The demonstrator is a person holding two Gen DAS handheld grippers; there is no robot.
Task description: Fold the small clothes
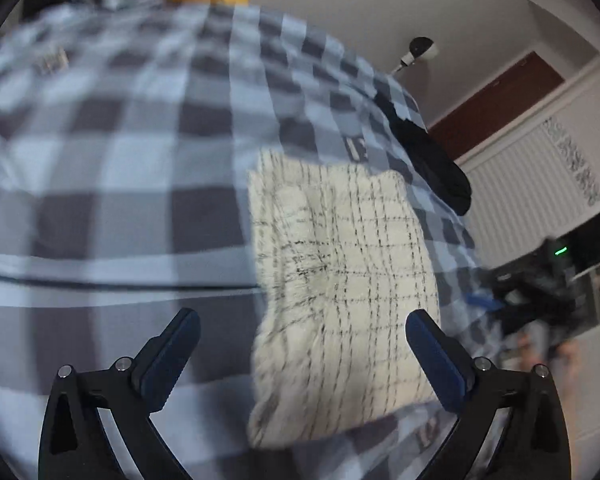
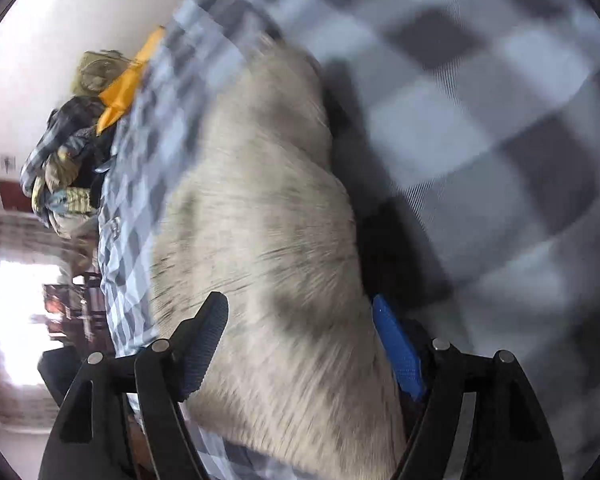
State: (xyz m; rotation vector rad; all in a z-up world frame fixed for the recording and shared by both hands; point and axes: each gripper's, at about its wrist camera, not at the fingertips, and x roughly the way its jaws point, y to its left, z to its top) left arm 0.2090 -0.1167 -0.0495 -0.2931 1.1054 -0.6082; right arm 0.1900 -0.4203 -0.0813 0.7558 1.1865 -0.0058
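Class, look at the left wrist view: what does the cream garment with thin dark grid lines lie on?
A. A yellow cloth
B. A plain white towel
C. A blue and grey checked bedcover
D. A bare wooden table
C: the cream garment lies flat on the checked bedcover.

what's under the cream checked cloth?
The cream checked cloth lies folded on the blue-grey checked bedspread, which shows on all its visible sides. Whatever sits directly beneath the cloth is covered; nothing else pokes out.
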